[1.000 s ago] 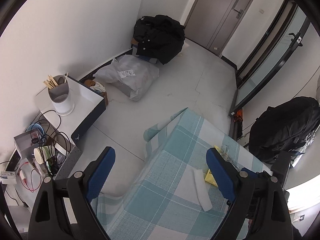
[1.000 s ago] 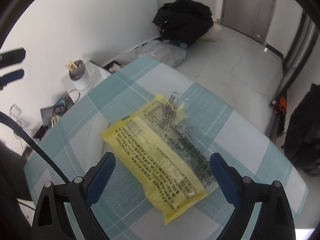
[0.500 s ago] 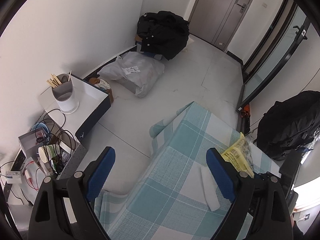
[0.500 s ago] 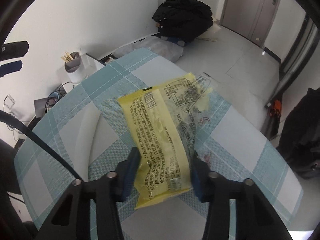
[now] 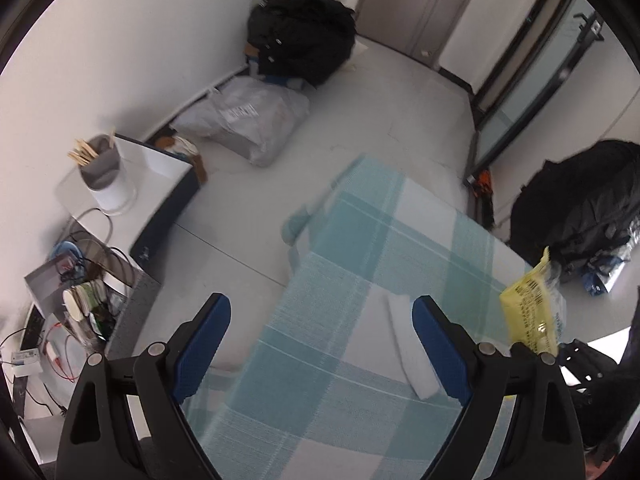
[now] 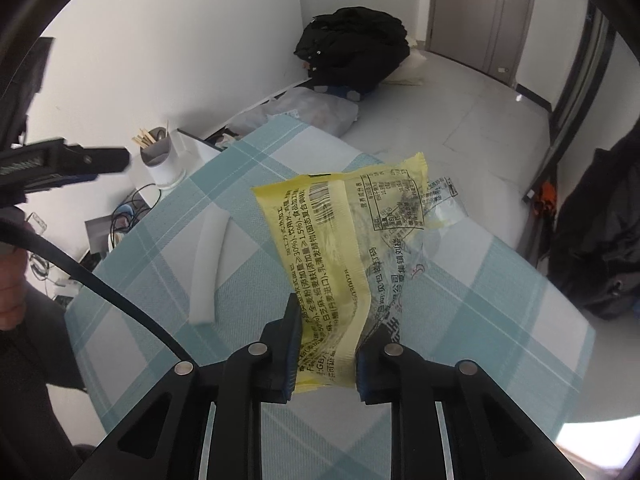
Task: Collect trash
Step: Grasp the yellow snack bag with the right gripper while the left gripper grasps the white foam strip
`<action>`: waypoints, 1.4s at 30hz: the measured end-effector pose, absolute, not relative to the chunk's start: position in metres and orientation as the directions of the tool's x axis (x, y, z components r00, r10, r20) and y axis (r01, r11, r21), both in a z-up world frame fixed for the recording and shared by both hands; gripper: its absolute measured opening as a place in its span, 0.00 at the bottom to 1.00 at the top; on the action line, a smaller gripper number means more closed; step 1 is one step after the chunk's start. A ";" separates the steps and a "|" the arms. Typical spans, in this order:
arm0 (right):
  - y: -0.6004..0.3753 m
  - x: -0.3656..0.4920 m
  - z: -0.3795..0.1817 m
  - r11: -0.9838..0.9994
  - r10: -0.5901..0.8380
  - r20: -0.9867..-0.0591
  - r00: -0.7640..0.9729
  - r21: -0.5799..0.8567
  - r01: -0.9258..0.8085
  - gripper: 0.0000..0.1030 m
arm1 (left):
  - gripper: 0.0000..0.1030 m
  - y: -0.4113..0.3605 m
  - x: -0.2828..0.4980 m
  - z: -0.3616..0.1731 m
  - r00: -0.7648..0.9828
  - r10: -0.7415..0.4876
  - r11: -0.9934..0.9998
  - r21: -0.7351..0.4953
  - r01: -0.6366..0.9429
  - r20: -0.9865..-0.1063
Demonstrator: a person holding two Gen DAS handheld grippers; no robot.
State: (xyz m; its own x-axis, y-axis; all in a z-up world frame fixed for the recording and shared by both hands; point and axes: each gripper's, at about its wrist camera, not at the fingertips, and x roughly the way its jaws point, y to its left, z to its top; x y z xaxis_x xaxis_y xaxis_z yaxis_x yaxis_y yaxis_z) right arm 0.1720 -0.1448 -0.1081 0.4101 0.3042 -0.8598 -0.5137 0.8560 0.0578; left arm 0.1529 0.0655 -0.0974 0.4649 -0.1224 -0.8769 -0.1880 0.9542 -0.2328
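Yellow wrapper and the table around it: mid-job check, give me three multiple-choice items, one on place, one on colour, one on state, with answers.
1. Where is the white foam strip?
A. Lying on the checked tablecloth
B. On the floor by the door
C. In the left gripper

2. What colour are the right gripper's pads?
A. Red
B. Blue
C. Green

3. What is the state of the yellow wrapper?
A. Lying flat on the table
B. Pinched in the right gripper, raised off the cloth
C. Tucked in the grey cup with the sticks

Answers:
1 A, the strip rests on the cloth beside the wrapper.
2 B, blue pads press the wrapper's lower end, the jaws having just been closing on it.
3 B, the wrapper stands up from the closed jaws above the cloth.
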 end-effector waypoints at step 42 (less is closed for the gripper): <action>-0.269 0.087 -0.061 0.957 0.245 -0.769 0.590 0.097 -0.272 0.20 | 0.32 -0.037 0.167 -0.143 0.349 -0.005 1.000 -0.004 0.006 -0.937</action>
State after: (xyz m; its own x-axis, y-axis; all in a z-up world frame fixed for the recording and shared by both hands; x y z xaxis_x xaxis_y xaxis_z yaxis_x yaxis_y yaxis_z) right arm 0.0870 -0.2694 -0.0609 0.5904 0.2454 -0.7689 -0.2718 0.9575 0.0969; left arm 0.1674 -0.0371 -0.1432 0.3490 -0.0054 -0.9371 0.0057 1.0000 -0.0036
